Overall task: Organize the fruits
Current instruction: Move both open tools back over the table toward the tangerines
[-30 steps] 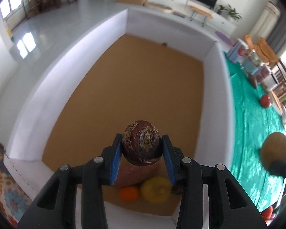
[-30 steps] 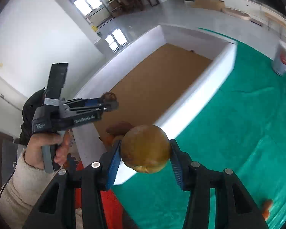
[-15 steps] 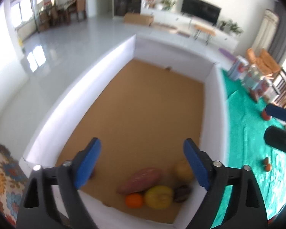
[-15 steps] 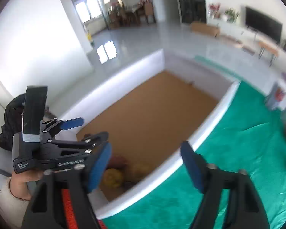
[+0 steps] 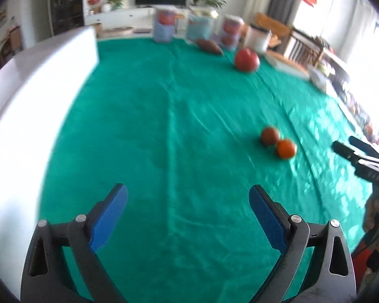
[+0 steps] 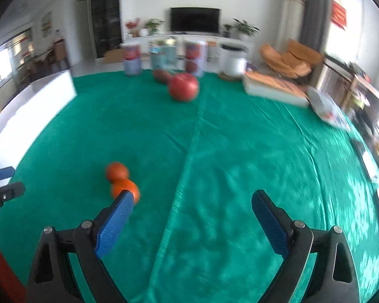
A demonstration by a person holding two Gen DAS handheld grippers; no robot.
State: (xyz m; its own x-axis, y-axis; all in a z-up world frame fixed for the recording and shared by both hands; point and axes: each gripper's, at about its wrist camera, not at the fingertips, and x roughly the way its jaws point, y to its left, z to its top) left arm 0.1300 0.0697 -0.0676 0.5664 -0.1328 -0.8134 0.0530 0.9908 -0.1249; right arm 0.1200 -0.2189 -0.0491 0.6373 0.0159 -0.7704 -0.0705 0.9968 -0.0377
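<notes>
Both grippers, left [image 5: 188, 203] and right [image 6: 192, 210]: jaws just opened wide, empty, over green cloth [image 5: 189, 126].

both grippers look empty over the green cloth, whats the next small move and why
Probably ease the right gripper toward the orange at its left fingertip. Its jaws have just been opening and hold nothing, and that orange, touching a darker round fruit, is the nearest fruit on the cloth. The left gripper is also open and empty, but farther away.

green cloth [image 5: 189, 131] over the bench: glossy, creased. left claw [image 5: 188, 217]: matt black plastic arms, ribbed blue pads [image 5: 269, 223], bright metal screws. round orange fruit [image 6: 125, 189]: smooth skin.
</notes>
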